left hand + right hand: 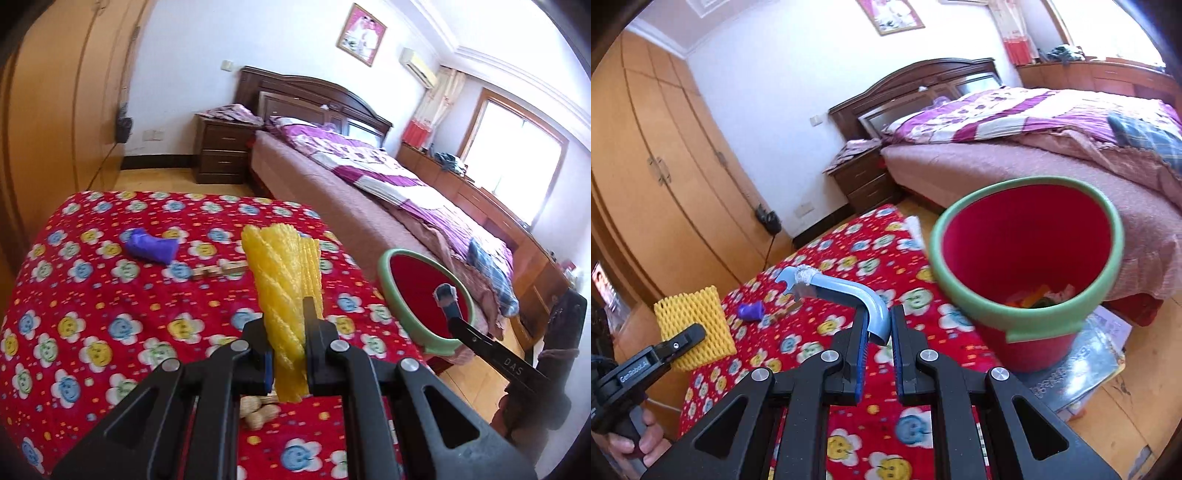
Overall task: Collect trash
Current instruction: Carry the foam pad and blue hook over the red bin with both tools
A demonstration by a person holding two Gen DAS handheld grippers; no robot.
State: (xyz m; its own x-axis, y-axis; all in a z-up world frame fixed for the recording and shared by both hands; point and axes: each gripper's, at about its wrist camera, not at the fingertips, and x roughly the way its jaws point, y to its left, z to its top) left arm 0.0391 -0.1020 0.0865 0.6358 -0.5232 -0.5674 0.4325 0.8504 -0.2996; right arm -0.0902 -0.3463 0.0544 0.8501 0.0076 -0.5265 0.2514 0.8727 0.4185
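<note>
The left gripper (286, 325) clamps yellow foam netting (284, 273); the right gripper (879, 325) clamps a blue hook (846, 295). Best released above the red bin (1027, 236).

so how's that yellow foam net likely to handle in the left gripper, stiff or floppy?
Probably springy rather than floppy: the foam net stands up above the left gripper without drooping. Likely very light, since it's open mesh. It looks squashed where the closed jaws pinch it, so it may compress and slip if tugged.
</note>
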